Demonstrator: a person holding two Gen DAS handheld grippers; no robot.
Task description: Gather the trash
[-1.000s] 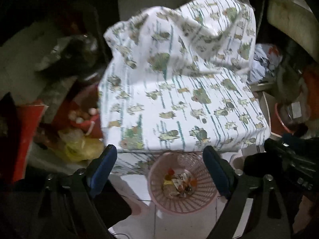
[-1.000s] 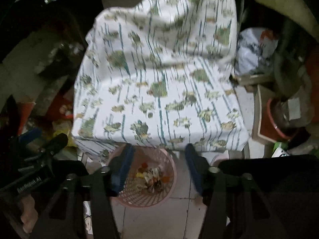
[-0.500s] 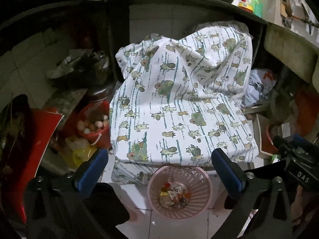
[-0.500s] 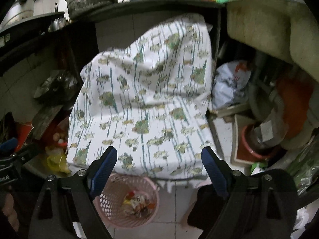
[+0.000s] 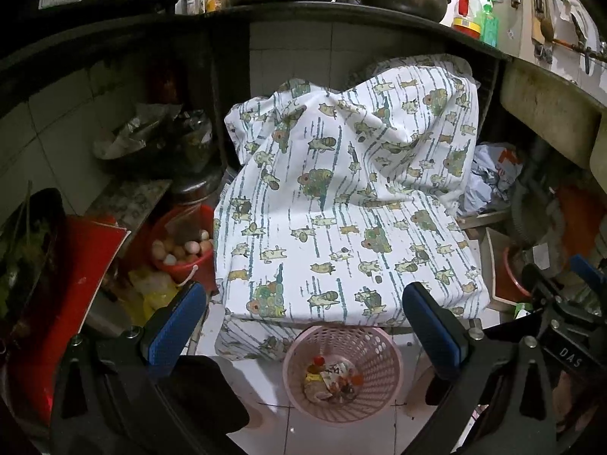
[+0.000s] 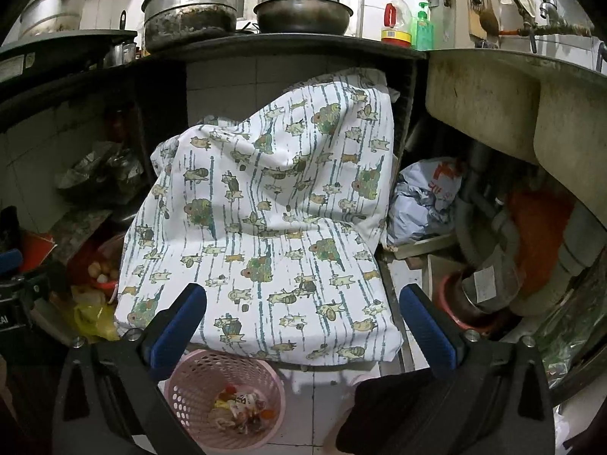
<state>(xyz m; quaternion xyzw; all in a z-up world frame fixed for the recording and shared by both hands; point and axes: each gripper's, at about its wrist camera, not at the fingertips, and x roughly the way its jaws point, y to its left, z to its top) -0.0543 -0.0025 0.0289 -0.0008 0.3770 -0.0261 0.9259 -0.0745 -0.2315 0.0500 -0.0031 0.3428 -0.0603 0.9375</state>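
A pink perforated trash basket point(image 5: 343, 373) stands on the tiled floor, with mixed trash point(image 5: 334, 377) in its bottom. It also shows in the right wrist view point(image 6: 225, 398) at lower left. My left gripper point(image 5: 303, 326) is open and empty, held high above the basket. My right gripper point(image 6: 303, 326) is open and empty, above and to the right of the basket. Both grippers are well apart from it.
A bulky object under a white patterned cloth point(image 5: 349, 212) stands just behind the basket. A red bucket of eggs point(image 5: 182, 254) and yellow bags point(image 5: 151, 292) lie left. A plastic bag point(image 6: 428, 197), sink basin point(image 6: 493, 102) and pipes are right. Pots sit on the counter point(image 6: 265, 43).
Both grippers have risen and pulled back from the basket, and the right gripper's jaws have opened wider. The counter and pots have come into view.
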